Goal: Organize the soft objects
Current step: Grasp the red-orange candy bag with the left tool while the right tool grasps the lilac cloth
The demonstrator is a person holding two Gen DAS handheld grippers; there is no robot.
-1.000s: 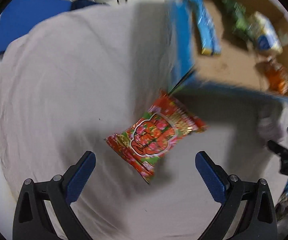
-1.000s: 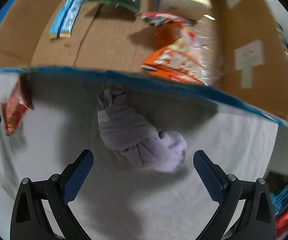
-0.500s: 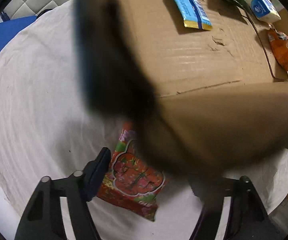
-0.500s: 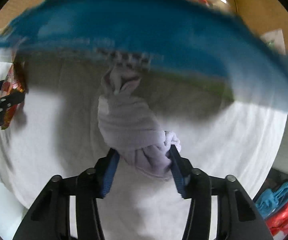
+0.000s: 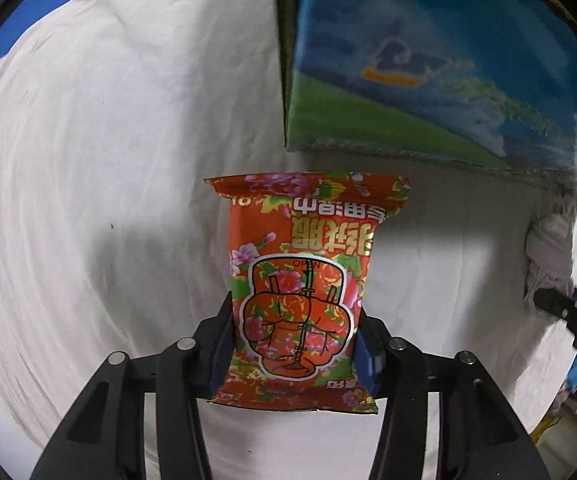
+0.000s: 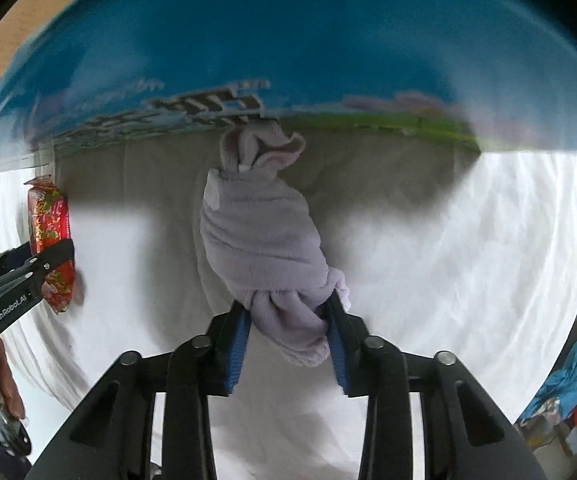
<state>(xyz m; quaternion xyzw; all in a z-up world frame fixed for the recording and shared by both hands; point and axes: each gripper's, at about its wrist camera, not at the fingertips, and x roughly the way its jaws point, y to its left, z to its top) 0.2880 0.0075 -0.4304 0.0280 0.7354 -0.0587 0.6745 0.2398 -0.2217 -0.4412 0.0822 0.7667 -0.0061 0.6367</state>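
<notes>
red packet [image 5: 296, 292] and lilac cloth bundle [image 6: 264, 240], gripped

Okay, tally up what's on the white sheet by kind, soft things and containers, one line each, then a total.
Snack packets: 1, the red floral packet between the closing left jaws.
Rolled cloths: 1, the lilac cloth bundle gripped in the right jaws.
Boxes: 1, the blue and green printed box standing behind both.
Total: 3

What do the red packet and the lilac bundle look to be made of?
Red packet: glossy printed plastic film, judging by its sheen and crimped end seals. Lilac bundle: soft matte fleece-like knit, fuzzy and ribbed, probably rolled socks.
</notes>
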